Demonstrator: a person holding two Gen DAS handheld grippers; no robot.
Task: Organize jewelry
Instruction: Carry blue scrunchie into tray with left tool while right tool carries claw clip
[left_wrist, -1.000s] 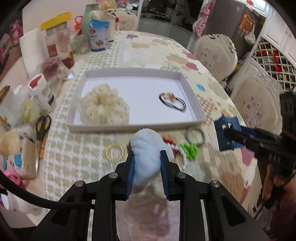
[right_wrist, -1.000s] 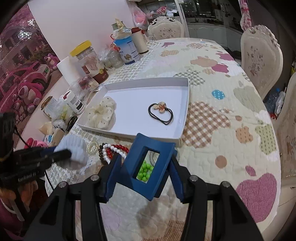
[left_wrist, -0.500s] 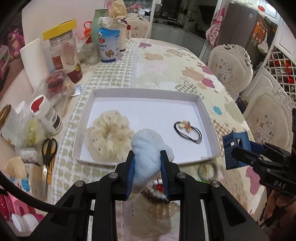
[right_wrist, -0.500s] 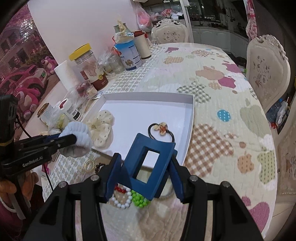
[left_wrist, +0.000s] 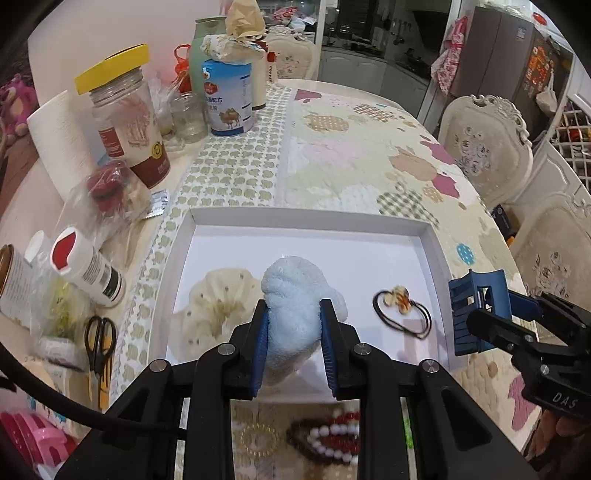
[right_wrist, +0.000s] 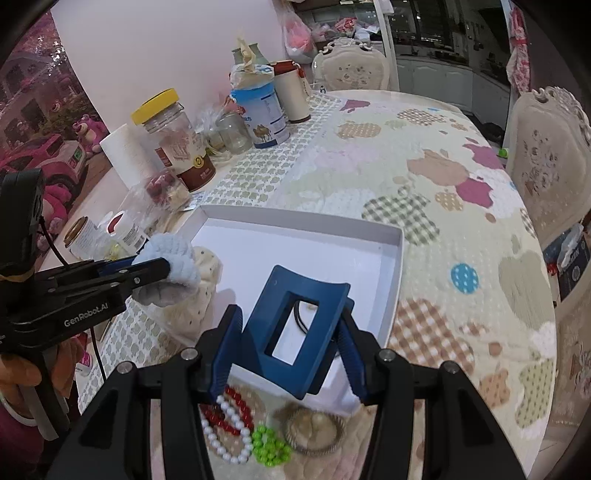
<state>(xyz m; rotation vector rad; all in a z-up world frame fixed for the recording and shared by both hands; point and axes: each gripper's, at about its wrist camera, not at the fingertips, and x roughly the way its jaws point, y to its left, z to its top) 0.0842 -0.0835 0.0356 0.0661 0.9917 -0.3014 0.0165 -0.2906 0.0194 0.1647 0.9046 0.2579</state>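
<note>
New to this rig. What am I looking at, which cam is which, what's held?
No robot: a person carries two handheld grippers, each with a fisheye camera looking along its fingers. The left view shows the left gripper shut on a light blue scrunchie; the right view shows the right gripper shut on a blue hair claw. Both hover over a white tray holding a cream scrunchie and a black hair tie. Bead bracelets lie on the tablecloth in front.

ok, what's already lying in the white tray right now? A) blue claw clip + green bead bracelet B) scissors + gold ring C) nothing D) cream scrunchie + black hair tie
D: the cream scrunchie and black hair tie lie on the white tray floor; the blue scrunchie and blue claw clip are held in the grippers.
</note>
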